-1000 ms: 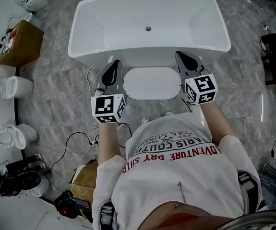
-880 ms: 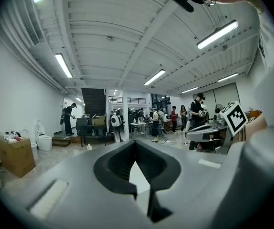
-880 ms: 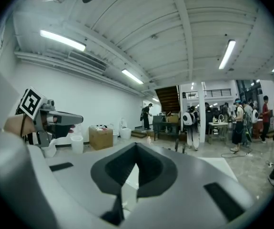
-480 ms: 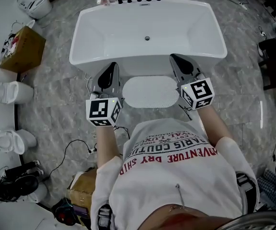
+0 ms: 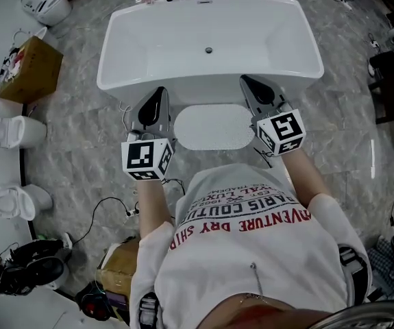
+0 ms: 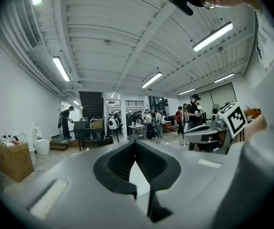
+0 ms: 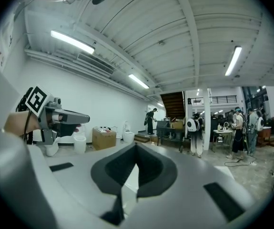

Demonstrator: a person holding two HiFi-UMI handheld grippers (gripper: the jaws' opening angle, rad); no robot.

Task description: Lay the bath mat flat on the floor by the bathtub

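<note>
Centre frame: bath mat down flat

Mat lies on the floor, just below the bathtub. Left gripper and right gripper flank it, jaws together on both, nothing held.

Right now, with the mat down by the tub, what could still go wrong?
1. The bath mat lies flat against the bathtub on a smooth, stone-look floor. It might slide if someone steps on it fast.
2. A black cable loops on the floor behind the person's left side. A step back could catch it.
3. The left gripper and right gripper, both shut and empty, hang close to the tub and could knock it.
</note>
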